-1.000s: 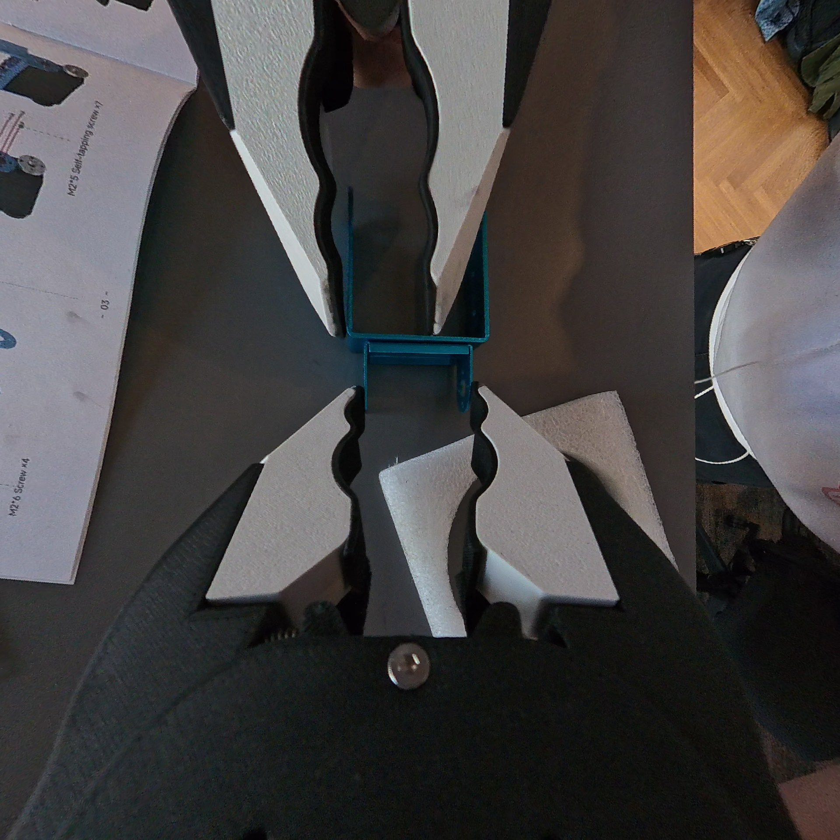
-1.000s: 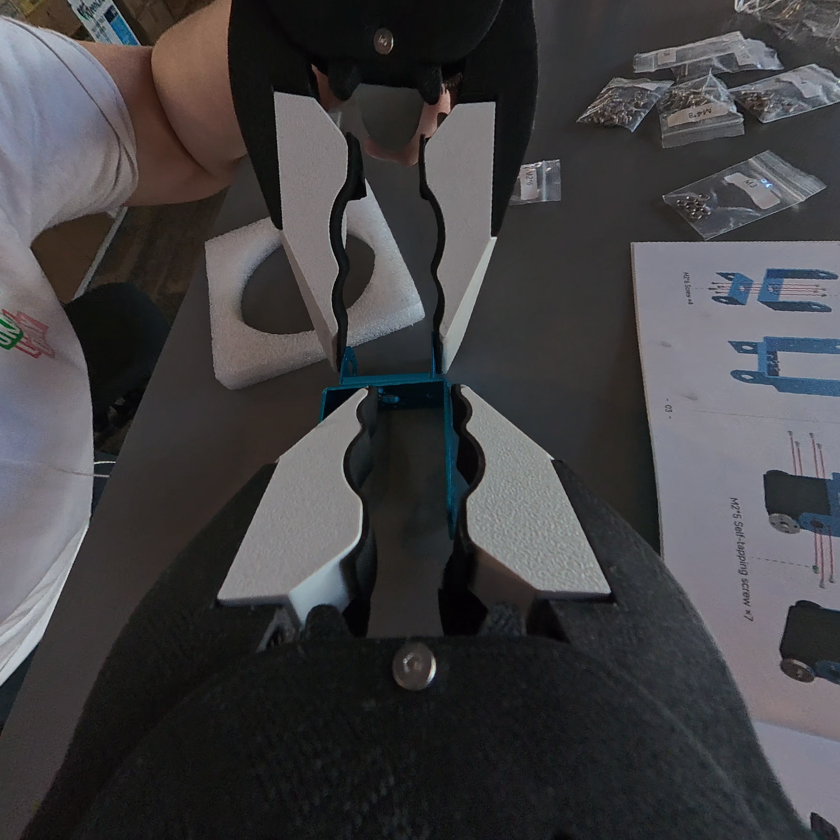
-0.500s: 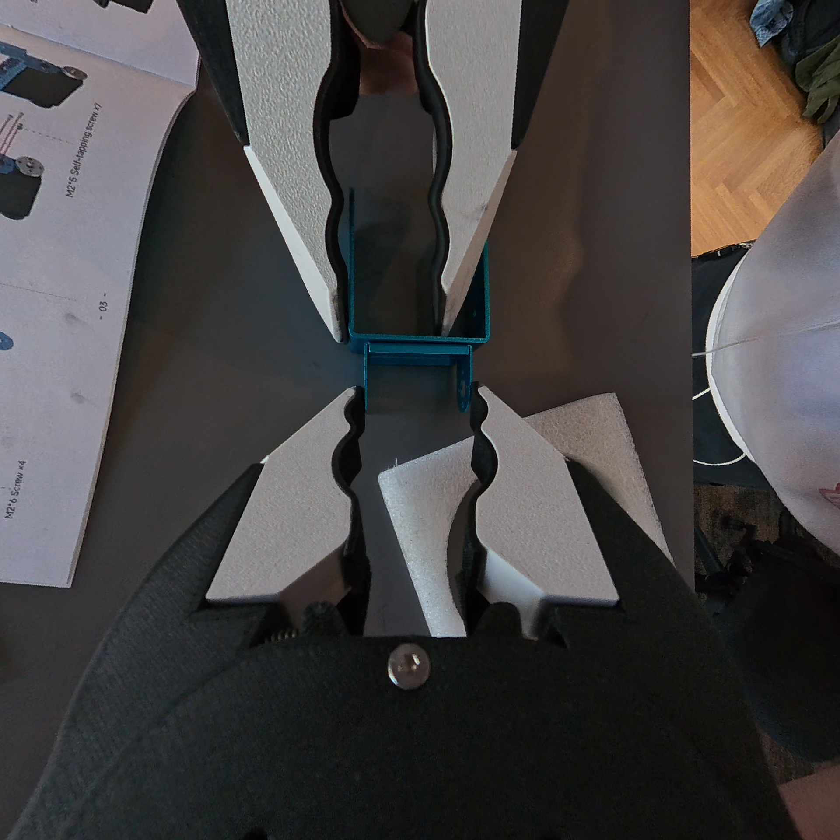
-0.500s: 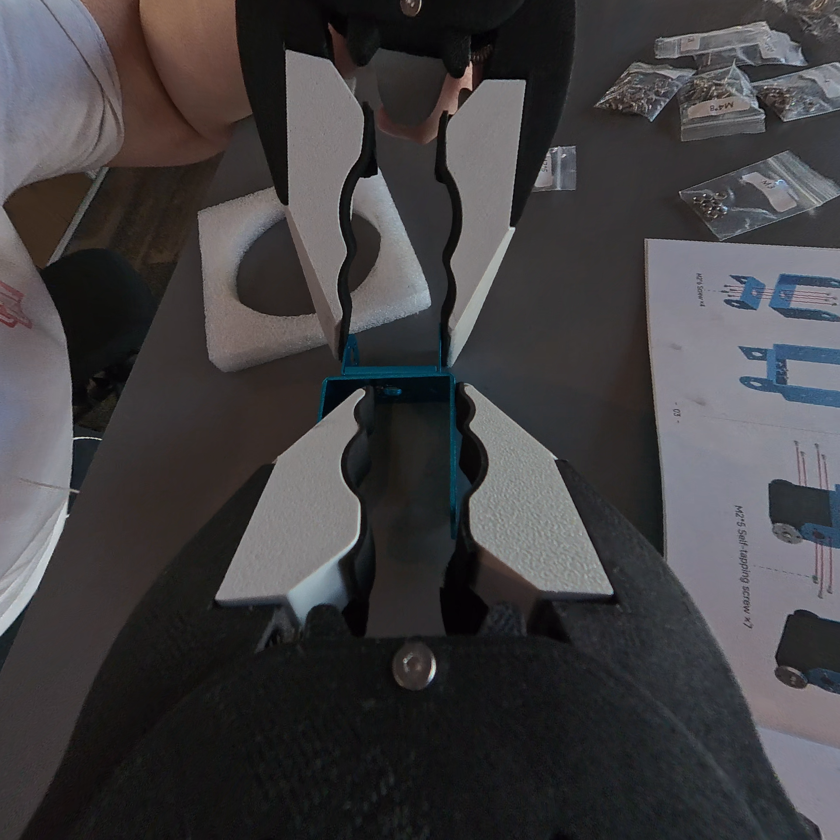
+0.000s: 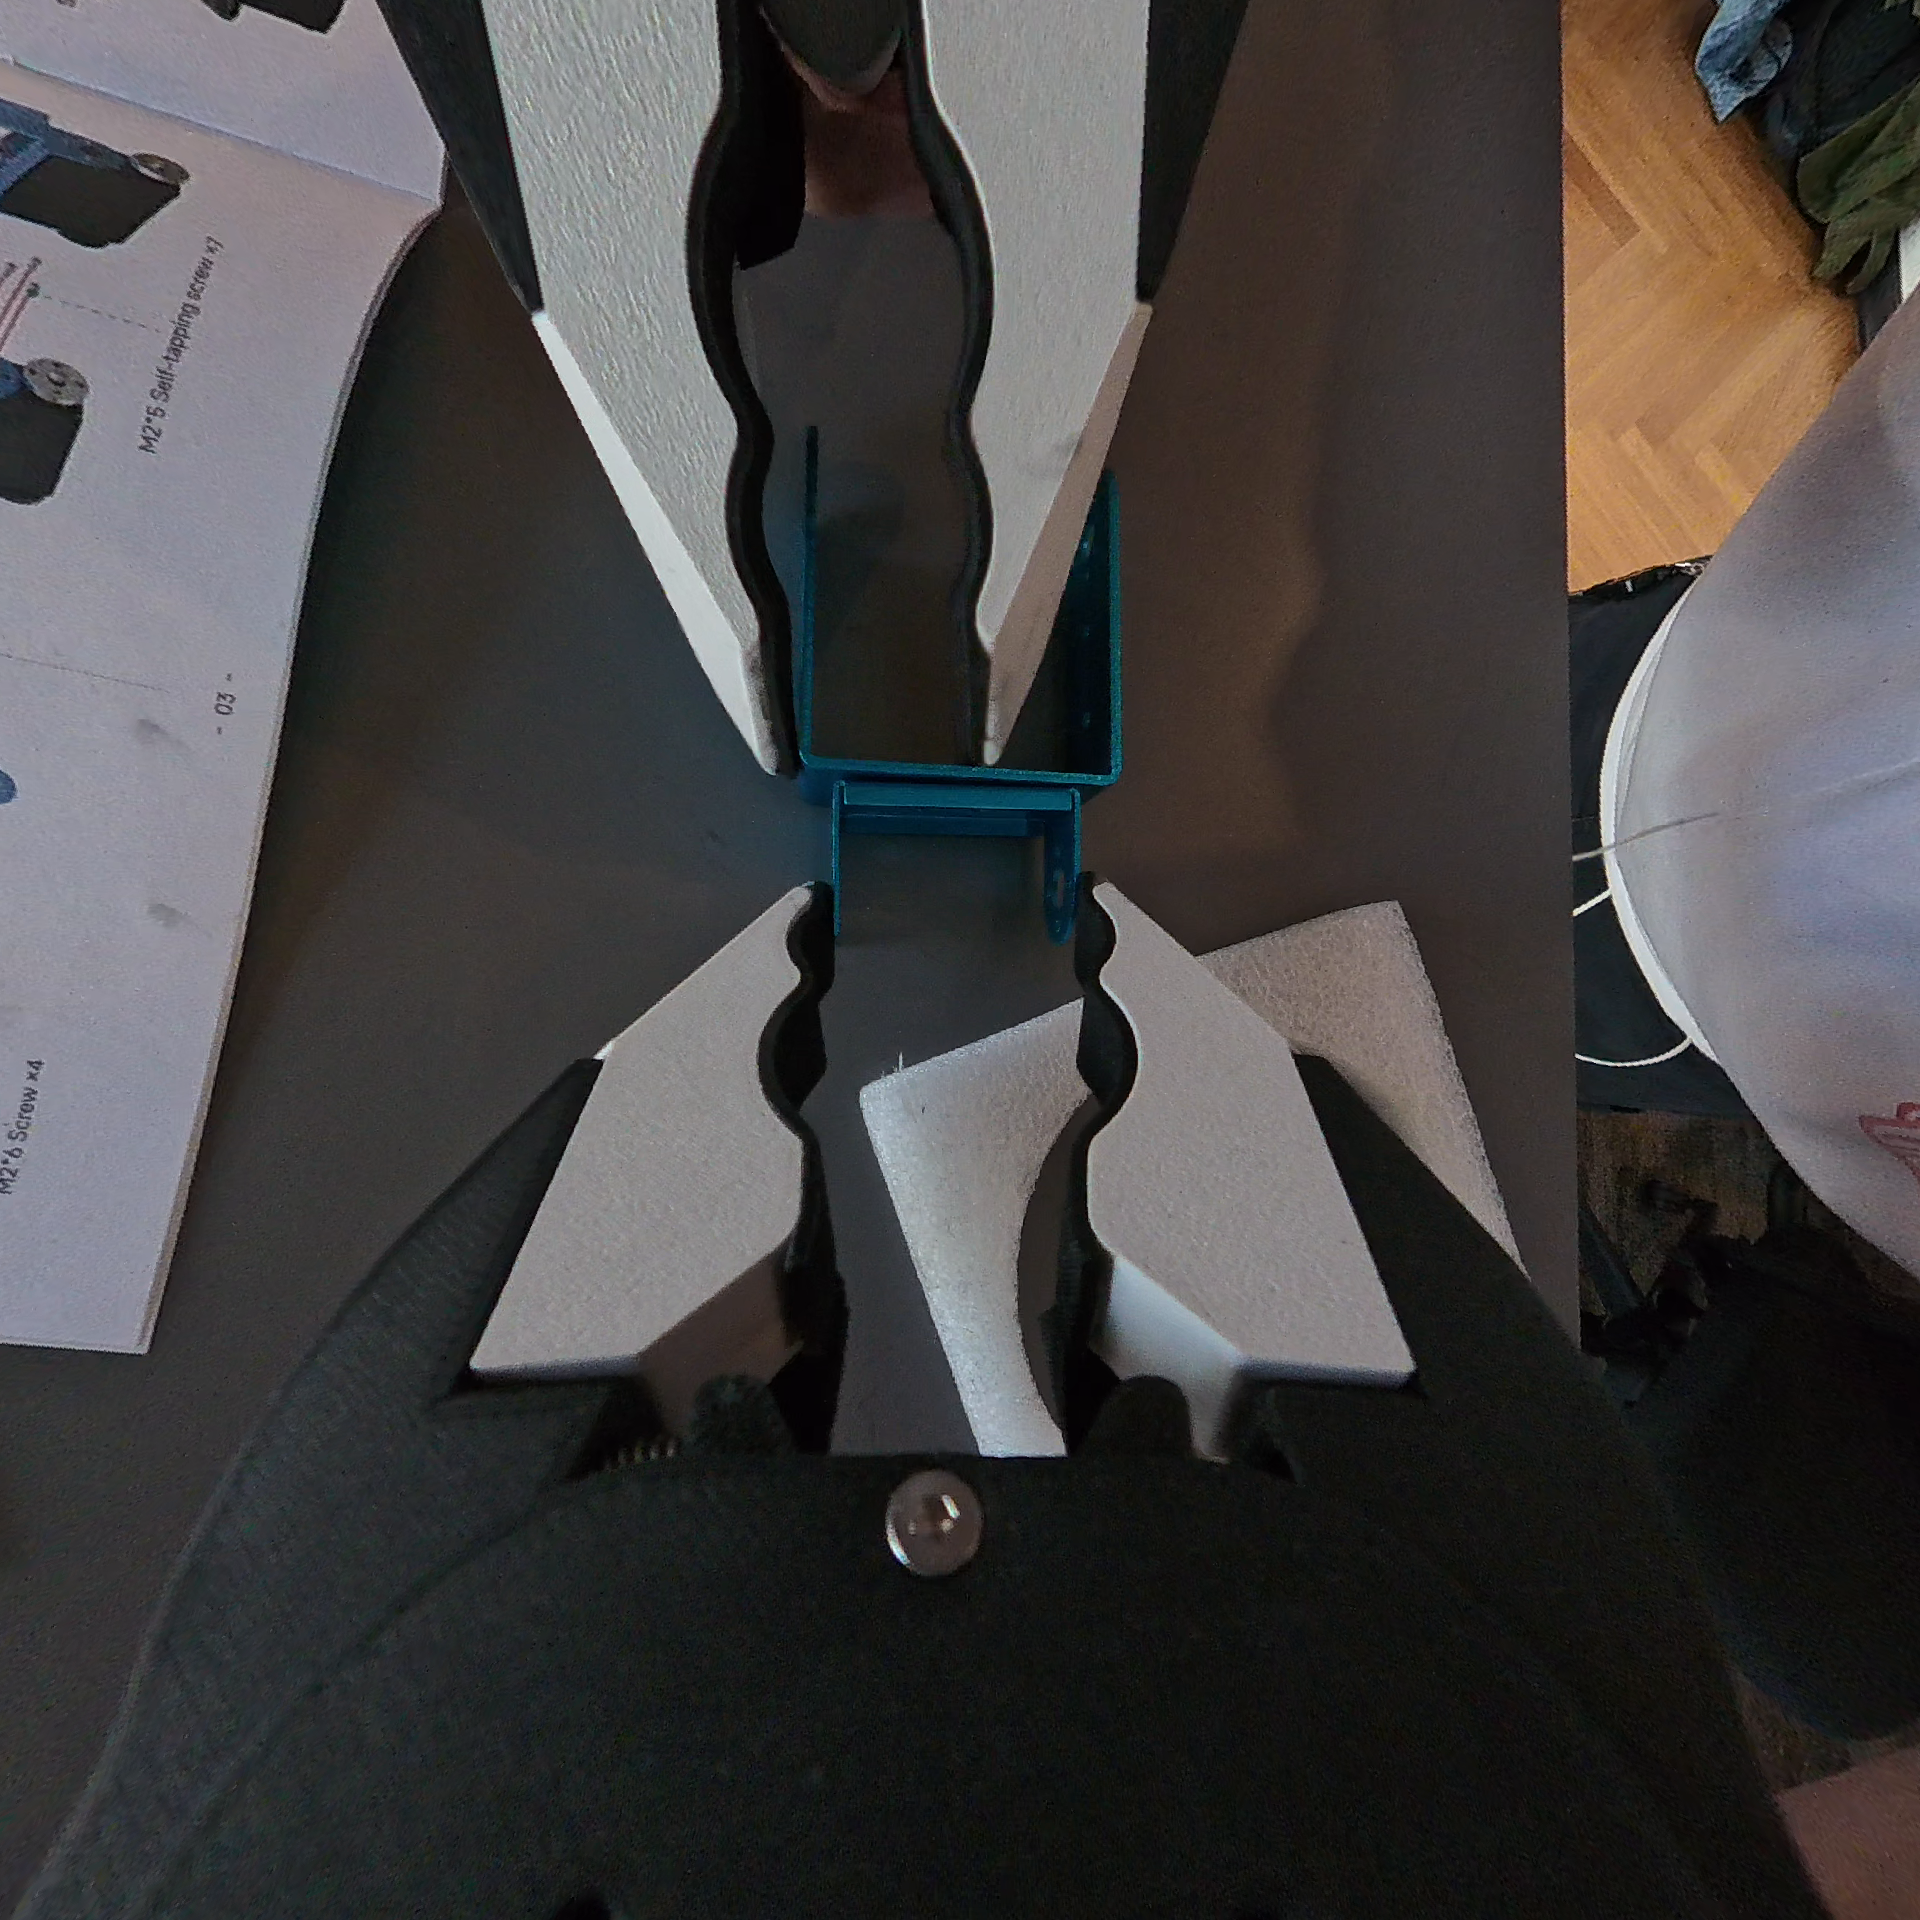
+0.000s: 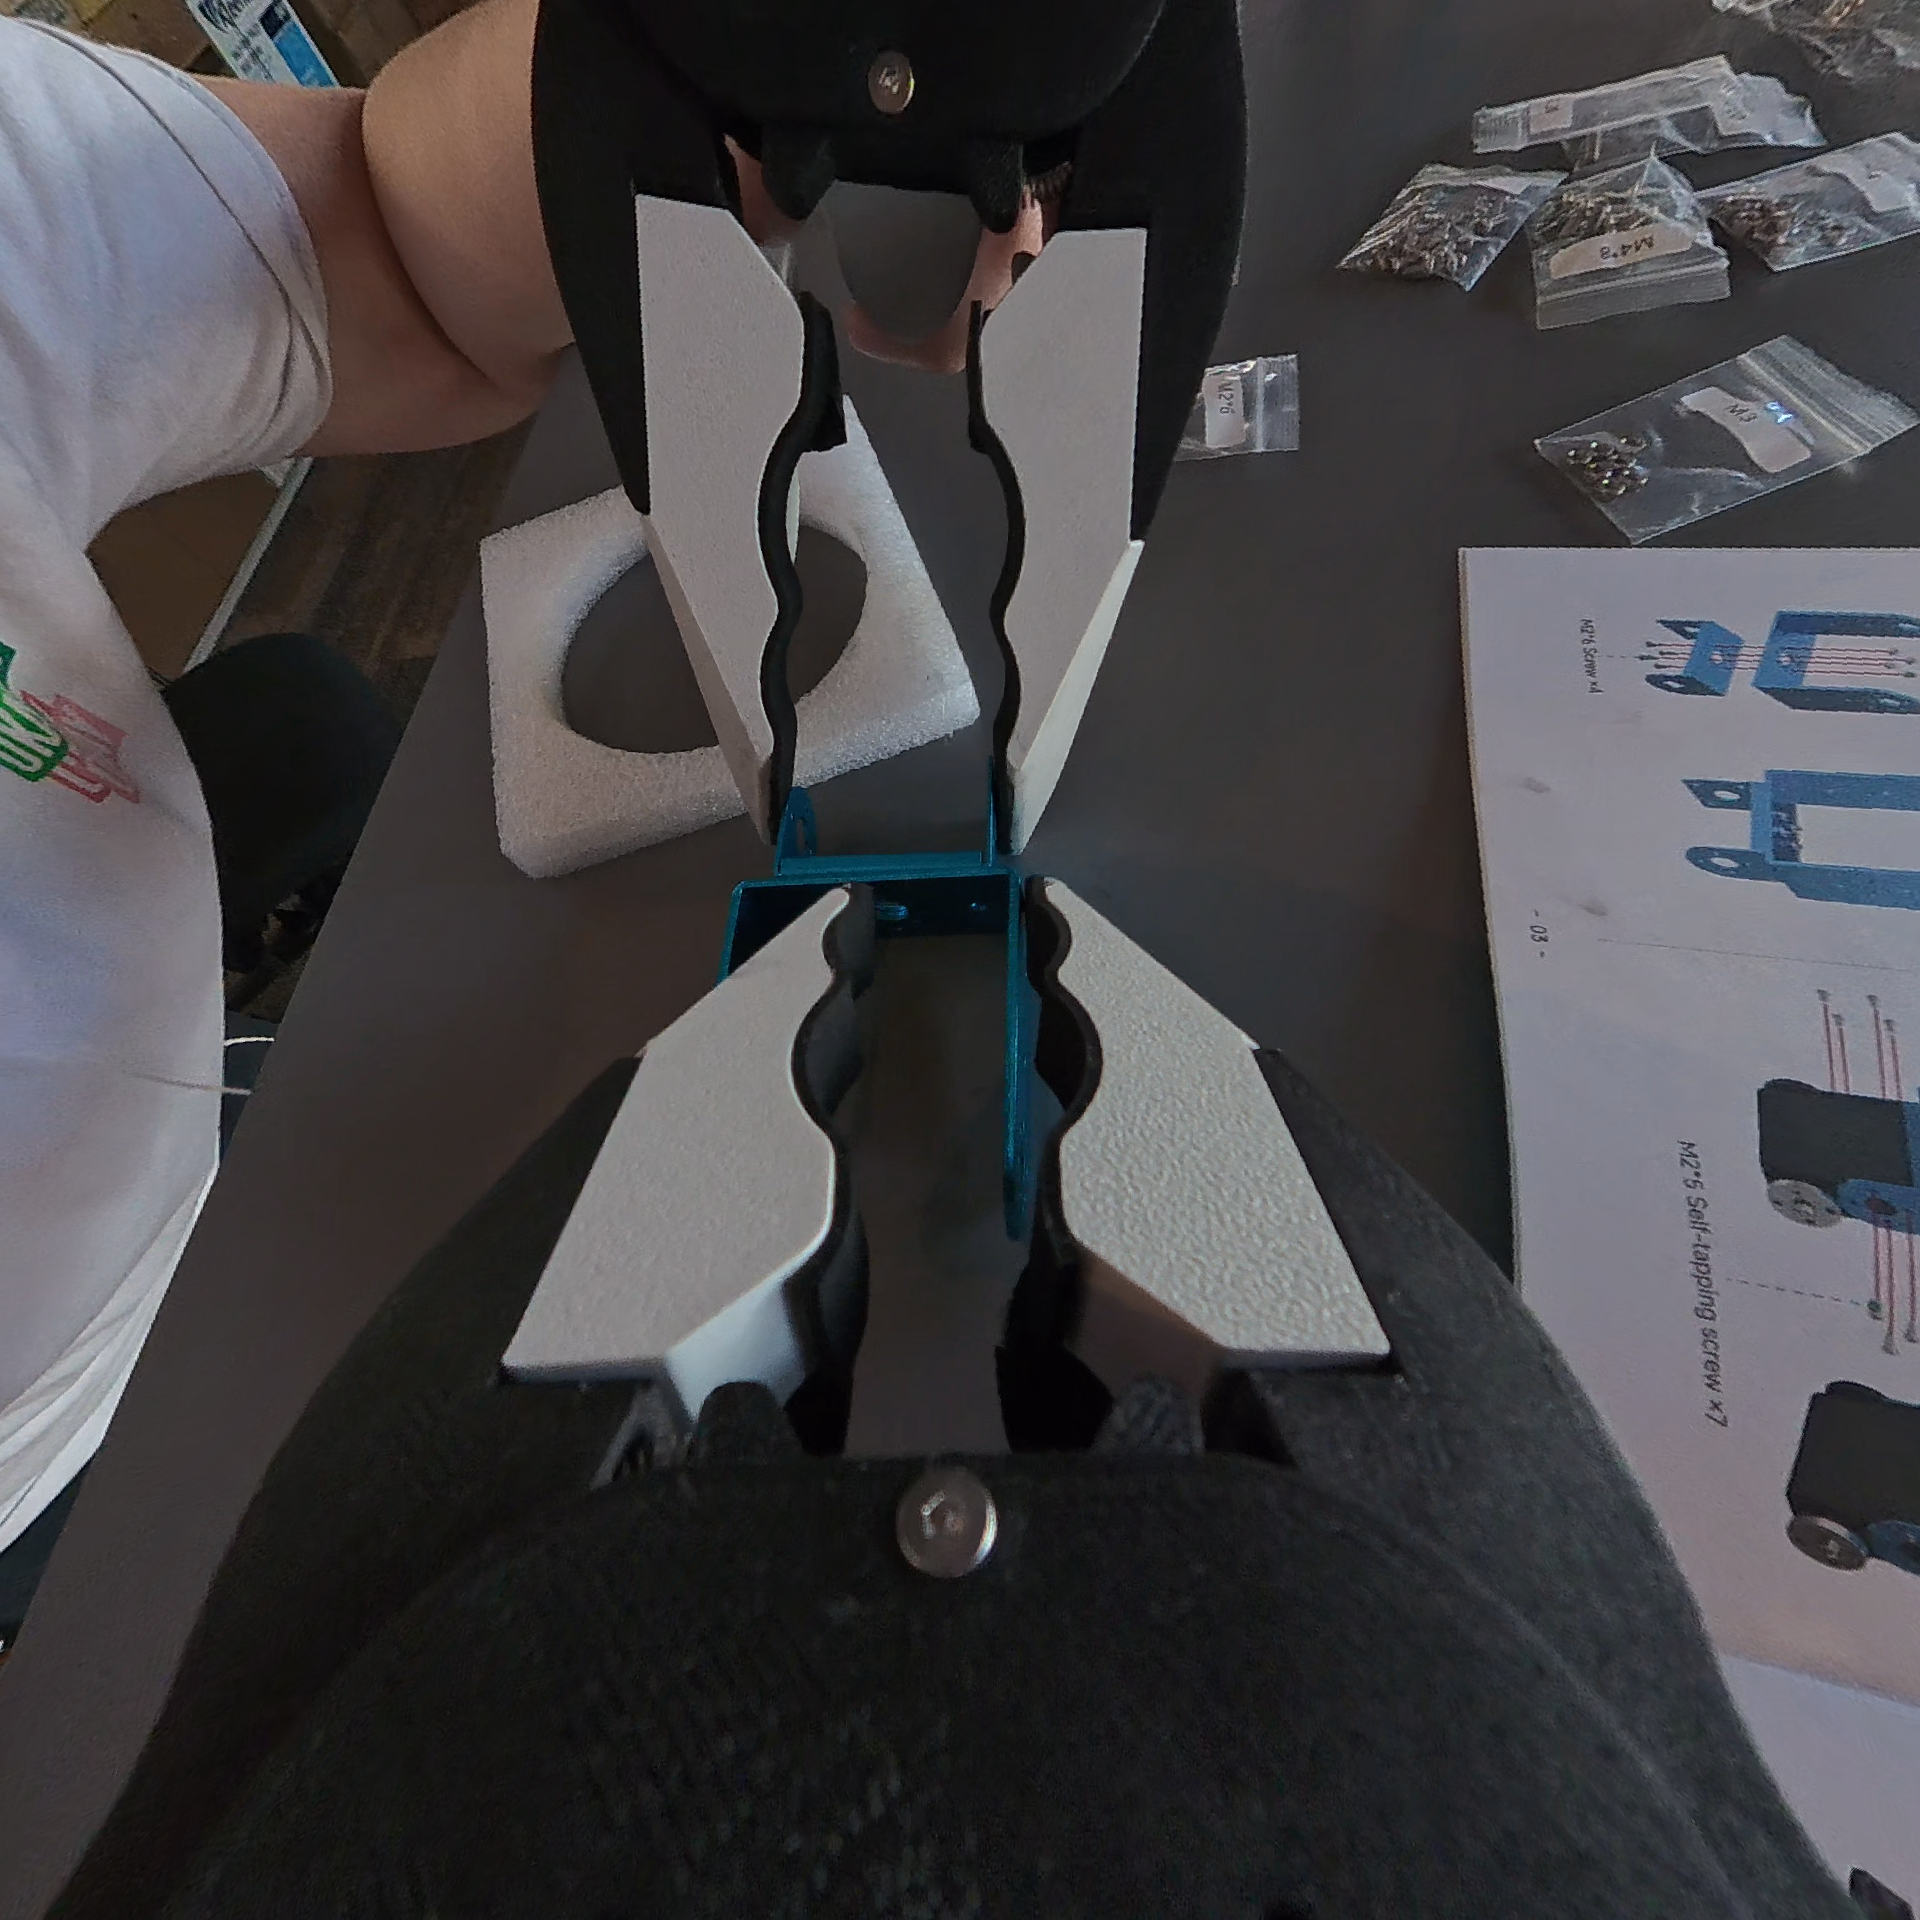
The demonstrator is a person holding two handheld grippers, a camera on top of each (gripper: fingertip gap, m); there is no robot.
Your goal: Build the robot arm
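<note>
In the right wrist view, the booklet point(image 6: 1683, 1039) lies at three o'clock of the two touching brackets point(image 6: 883, 894), the foam block point(image 6: 717, 707) at eleven, the bags point(image 6: 1662, 312) at one.

White foam square point(image 6: 717, 665), open instruction booklet point(image 6: 1683, 1039), bagged screws point(image 6: 1725, 436) on dark table point(image 6: 1278, 727).

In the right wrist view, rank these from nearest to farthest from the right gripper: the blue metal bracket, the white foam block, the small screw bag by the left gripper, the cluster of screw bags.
1. Blue metal bracket, between the right gripper's jaws.
2. White foam block, ahead on the left.
3. Small screw bag, ahead on the right, beside the left gripper.
4. Cluster of screw bags, far right corner.
</note>
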